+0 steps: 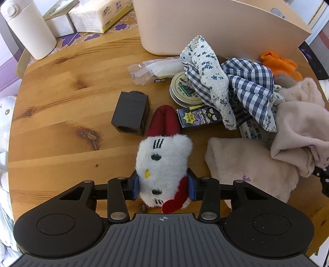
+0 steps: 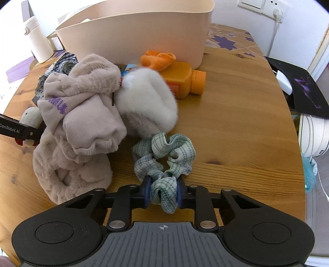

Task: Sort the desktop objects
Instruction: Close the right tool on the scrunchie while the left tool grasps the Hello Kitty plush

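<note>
We hold the left gripper (image 1: 163, 188) clamped on a white plush cat toy (image 1: 163, 166), its blue pads pressing the toy's head from both sides near the red bow, while the toy's red legs point away toward a black box (image 1: 131, 114) just beside them on the wooden table (image 1: 57, 98). Right of those legs lies a small purple cartoon-printed box (image 1: 198, 118), and beyond it a round tin (image 1: 184, 90) partly covered by a blue checked and floral cloth (image 1: 230, 86). The beige storage bin (image 1: 205, 26) stands at the far side of the table, with a white tumbler (image 1: 28, 28) and tissue packs (image 1: 98, 15) off to the left. Our right gripper (image 2: 163, 194) pinches a pale green plaid scrunchie (image 2: 164, 156), whose loop rests on the table in front of the fingers. Just left of it sits a heap of beige fleece garments (image 2: 82, 121) touching a white furry item (image 2: 148, 102), and behind those an orange bottle (image 2: 183, 80) lies on its side near the bin.
</note>
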{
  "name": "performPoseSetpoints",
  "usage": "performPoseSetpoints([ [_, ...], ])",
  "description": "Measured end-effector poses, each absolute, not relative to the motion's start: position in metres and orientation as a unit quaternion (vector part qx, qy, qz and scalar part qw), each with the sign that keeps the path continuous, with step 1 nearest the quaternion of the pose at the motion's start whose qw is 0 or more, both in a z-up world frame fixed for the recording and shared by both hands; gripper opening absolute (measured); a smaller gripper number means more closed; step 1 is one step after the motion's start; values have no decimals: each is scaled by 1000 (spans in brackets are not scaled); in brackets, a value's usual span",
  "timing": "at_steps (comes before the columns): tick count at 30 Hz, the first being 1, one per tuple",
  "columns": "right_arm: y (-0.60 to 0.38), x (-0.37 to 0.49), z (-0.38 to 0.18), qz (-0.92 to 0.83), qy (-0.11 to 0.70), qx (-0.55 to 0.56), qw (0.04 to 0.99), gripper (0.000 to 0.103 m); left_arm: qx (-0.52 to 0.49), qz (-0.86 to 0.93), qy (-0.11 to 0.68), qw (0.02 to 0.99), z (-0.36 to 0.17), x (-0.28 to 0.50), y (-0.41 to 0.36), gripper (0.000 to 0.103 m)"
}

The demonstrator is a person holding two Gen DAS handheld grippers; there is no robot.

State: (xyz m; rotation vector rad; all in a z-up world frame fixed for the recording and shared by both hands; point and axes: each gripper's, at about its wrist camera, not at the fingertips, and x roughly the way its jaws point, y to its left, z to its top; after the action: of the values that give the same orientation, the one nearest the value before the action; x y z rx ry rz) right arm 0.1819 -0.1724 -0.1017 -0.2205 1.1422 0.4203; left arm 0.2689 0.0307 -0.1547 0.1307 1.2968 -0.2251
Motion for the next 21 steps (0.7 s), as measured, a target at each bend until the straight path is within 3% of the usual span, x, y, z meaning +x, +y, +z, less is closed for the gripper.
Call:
performPoseSetpoints([
  [21,-186,162,-53,174,495,-64,849,21,3,-131,564,815,-103,243,60,42],
])
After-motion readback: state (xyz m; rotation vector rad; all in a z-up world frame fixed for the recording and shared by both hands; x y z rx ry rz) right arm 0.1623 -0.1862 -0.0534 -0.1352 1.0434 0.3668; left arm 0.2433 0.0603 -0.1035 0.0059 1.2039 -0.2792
